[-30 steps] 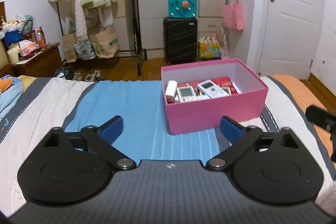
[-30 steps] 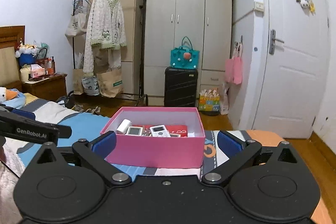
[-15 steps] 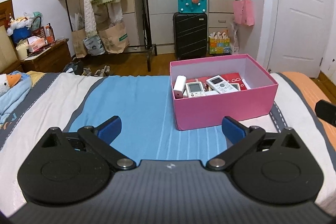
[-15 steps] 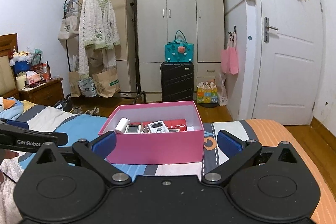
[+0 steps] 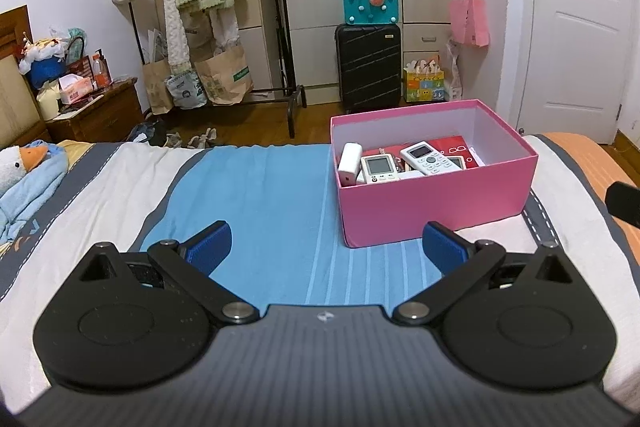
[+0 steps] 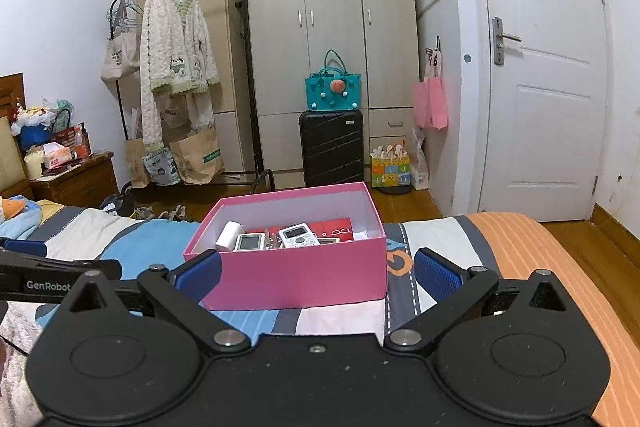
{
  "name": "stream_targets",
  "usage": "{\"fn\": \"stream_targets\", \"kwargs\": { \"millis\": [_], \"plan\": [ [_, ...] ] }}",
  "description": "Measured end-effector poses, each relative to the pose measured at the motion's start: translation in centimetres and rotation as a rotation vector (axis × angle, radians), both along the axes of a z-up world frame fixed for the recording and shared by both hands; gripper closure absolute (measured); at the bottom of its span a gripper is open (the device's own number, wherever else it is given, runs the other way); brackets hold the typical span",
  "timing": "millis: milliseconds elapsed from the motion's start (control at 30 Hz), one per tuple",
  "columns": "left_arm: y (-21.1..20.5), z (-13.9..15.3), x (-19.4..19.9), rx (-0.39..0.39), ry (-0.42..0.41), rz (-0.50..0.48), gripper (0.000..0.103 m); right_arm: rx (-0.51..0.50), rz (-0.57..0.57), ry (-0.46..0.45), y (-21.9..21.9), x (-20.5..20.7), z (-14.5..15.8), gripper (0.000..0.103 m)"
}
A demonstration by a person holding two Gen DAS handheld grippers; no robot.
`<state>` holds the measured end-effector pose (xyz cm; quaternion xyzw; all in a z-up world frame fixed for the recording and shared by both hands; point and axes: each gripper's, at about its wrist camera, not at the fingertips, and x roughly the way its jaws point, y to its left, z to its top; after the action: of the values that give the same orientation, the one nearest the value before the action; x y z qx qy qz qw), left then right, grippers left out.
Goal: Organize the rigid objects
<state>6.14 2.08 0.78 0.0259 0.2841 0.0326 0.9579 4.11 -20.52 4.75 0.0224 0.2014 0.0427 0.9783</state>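
A pink box [image 5: 436, 205] [image 6: 296, 279] stands on the bed, holding a white remote [image 5: 430, 158] [image 6: 298, 235], a small white device with a screen [image 5: 378, 167] [image 6: 250, 242], a white charger block [image 5: 349, 163] [image 6: 227, 235] and a red case [image 5: 456, 147]. My left gripper [image 5: 327, 243] is open over the blue stripe of the cover, short of the box and to its left. My right gripper [image 6: 316, 273] is open too, just in front of the box's near wall, nothing between its blue fingers [image 6: 436, 273].
The bed cover [image 5: 256, 195] has blue, white, grey and orange stripes. A plush duck in blue cloth [image 5: 28, 171] lies at the left. Beyond the bed stand a black suitcase [image 5: 368, 67], a clothes rack [image 5: 200, 7], a wardrobe and a white door [image 6: 540, 87].
Both views have drawn back and tilted up slightly; the box sits a bit further from the left gripper. Both grippers remain open and empty.
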Motion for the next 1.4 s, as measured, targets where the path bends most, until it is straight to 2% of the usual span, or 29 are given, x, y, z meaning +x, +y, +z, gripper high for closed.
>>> {"fn": "stream_targets", "kwargs": {
  "millis": [300, 900, 1400],
  "plan": [
    [-0.1, -0.2, 0.2, 0.027, 0.018, 0.014, 0.0, 0.011, -0.025, 0.014, 0.0, 0.1, -0.1, 0.0],
    [0.5, -0.7, 0.7, 0.024, 0.052, 0.024, 0.0, -0.019, -0.029, 0.039, 0.5, 0.5, -0.4, 0.0],
    [0.7, -0.7, 0.8, 0.047, 0.036, 0.041, 0.0, -0.054, -0.013, 0.057, 1.2, 0.9, -0.6, 0.0]
  ]
}}
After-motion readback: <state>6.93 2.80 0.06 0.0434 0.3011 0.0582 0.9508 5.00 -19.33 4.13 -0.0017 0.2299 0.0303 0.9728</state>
